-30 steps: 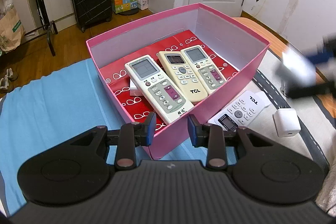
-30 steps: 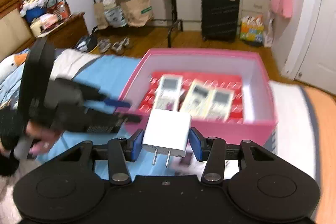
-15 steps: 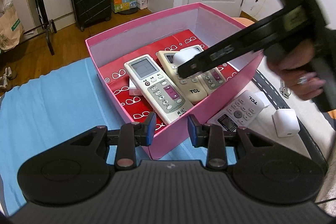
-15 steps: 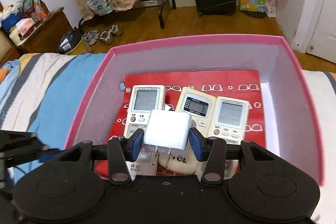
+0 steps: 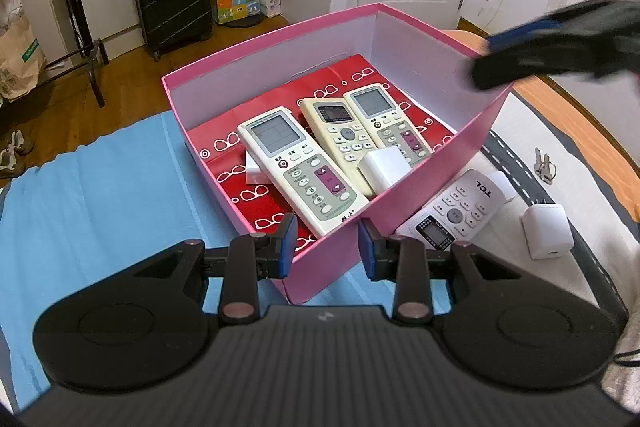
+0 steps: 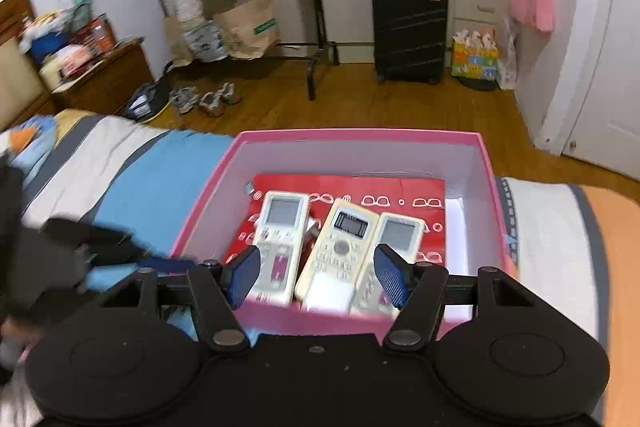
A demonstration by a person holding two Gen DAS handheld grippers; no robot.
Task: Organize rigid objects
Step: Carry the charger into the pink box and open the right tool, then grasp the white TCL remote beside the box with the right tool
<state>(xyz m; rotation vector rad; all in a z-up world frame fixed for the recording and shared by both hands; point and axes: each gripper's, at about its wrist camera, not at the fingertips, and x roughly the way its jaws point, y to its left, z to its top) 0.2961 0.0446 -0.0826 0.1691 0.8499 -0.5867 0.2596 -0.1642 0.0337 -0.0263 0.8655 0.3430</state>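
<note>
The pink box (image 5: 280,67) stands on the bed with three remotes side by side on its red lining: a white one (image 5: 302,167), a cream one (image 5: 340,143) and another white one (image 5: 390,123). A white charger (image 5: 384,169) lies loose on their lower ends, by the near right wall. My right gripper (image 6: 318,277) hovers at the box's near rim (image 6: 360,135); its jaws are opening with nothing between them, and the charger (image 6: 329,289) lies below. It shows as a blur (image 5: 504,55) over the right wall. My left gripper (image 5: 326,247) is shut and holds nothing, at the near corner.
Beside the box on the bed lie a white TCL remote (image 5: 456,213), a second white charger (image 5: 546,231) and keys (image 5: 544,165). A small white item (image 5: 254,167) peeks out under the left remote. A black suitcase (image 6: 408,31) and a clothes rack (image 6: 312,27) stand on the floor beyond.
My right gripper carried the white charger over the box, opened and let it go onto the remotes, then drew back toward the right. The left gripper stayed still.
</note>
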